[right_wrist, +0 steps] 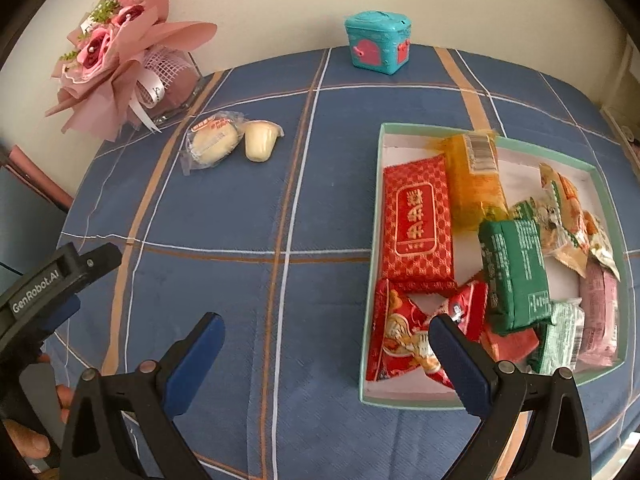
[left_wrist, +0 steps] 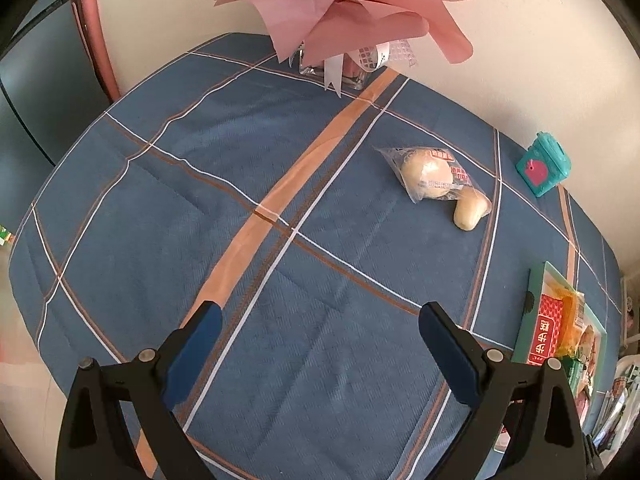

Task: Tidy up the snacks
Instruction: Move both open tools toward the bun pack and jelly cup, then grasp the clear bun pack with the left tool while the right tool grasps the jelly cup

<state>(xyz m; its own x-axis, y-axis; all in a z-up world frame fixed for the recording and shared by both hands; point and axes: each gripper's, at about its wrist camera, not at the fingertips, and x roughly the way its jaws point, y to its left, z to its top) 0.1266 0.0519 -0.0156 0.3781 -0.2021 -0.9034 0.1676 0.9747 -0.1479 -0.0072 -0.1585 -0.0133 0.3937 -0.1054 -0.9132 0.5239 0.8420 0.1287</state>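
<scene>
A clear-wrapped round pastry and a pale jelly cup lie side by side on the blue checked tablecloth, far from both grippers. A shallow green-rimmed box holds several snack packs: a red pack, an orange one, a green one. My left gripper hovers open over bare cloth. My right gripper is open too, its right finger above the box's near left corner. The left gripper's body shows at the right wrist view's left edge.
A pink paper bouquet in a glass vase stands at the table's back by the wall. A small teal box with pink hearts sits at the far edge. A person's hand holds the left tool.
</scene>
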